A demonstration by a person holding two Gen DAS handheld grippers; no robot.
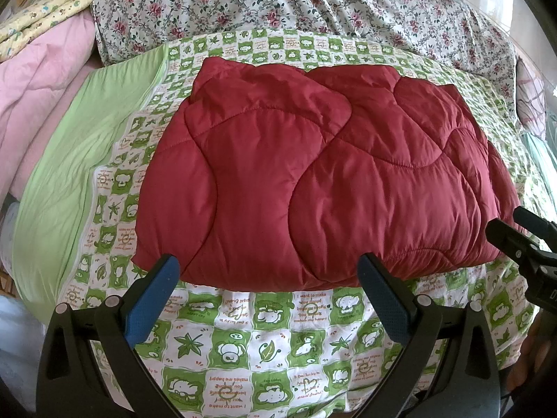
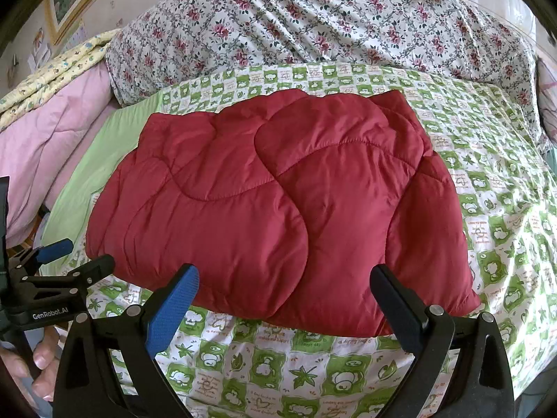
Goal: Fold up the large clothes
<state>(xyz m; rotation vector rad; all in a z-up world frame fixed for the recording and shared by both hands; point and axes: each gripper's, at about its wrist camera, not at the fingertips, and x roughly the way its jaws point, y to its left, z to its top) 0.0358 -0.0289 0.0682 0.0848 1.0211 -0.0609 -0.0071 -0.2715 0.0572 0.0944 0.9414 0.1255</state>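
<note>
A dark red quilted jacket (image 1: 313, 174) lies folded into a thick rectangle on the green-and-white printed sheet (image 1: 264, 341). It also shows in the right wrist view (image 2: 278, 209). My left gripper (image 1: 268, 271) is open and empty, its tips just over the jacket's near edge. My right gripper (image 2: 289, 282) is open and empty, at the same near edge further right. The right gripper shows at the right edge of the left wrist view (image 1: 522, 233). The left gripper shows at the left edge of the right wrist view (image 2: 73, 254).
A floral quilt (image 2: 330, 24) is heaped behind the jacket. A pink quilt (image 1: 38, 87) and a yellow patterned blanket (image 1: 45, 14) lie at the far left. A plain green strip of sheet (image 1: 69, 174) runs along the left side. A hand (image 2: 31, 358) holds the left gripper.
</note>
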